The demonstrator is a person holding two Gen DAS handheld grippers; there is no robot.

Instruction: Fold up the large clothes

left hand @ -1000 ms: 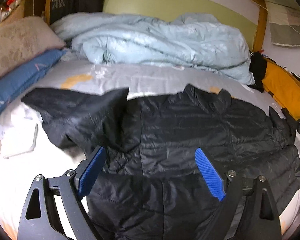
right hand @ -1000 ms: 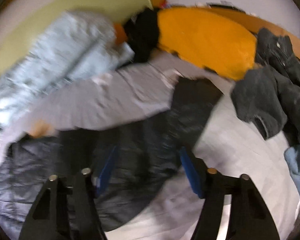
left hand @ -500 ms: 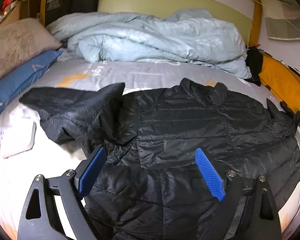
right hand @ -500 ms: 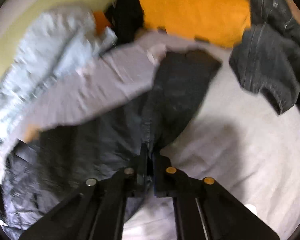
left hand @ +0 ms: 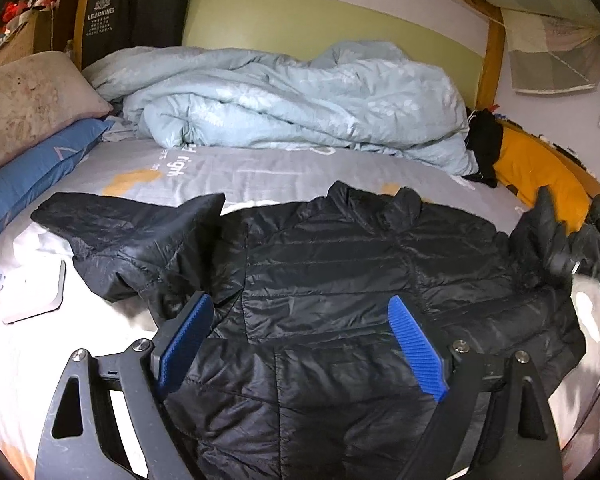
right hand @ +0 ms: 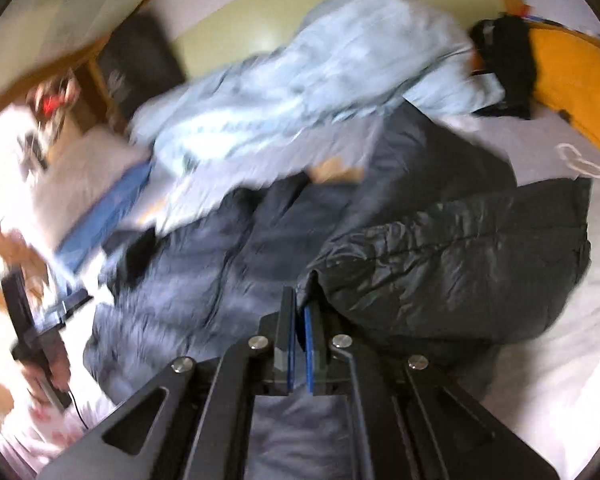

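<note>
Left tongs (left hand: 300,340) gape wide above the black puffer jacket (left hand: 340,264) on the bed (left hand: 260,172); right tongs (right hand: 300,320) pinch its right sleeve (right hand: 460,256)

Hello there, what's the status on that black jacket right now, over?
Left tool open above jacket. Right tool shut on jacket sleeve, lifting it inward. Jacket lies flat on bed. Blue duvet behind, not in the way.

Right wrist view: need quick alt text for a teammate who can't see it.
The right gripper is shut on the sleeve of a black puffer jacket, lifting it above the bed sheet. Blurred behind are a pale blue duvet and an orange cushion.
</note>
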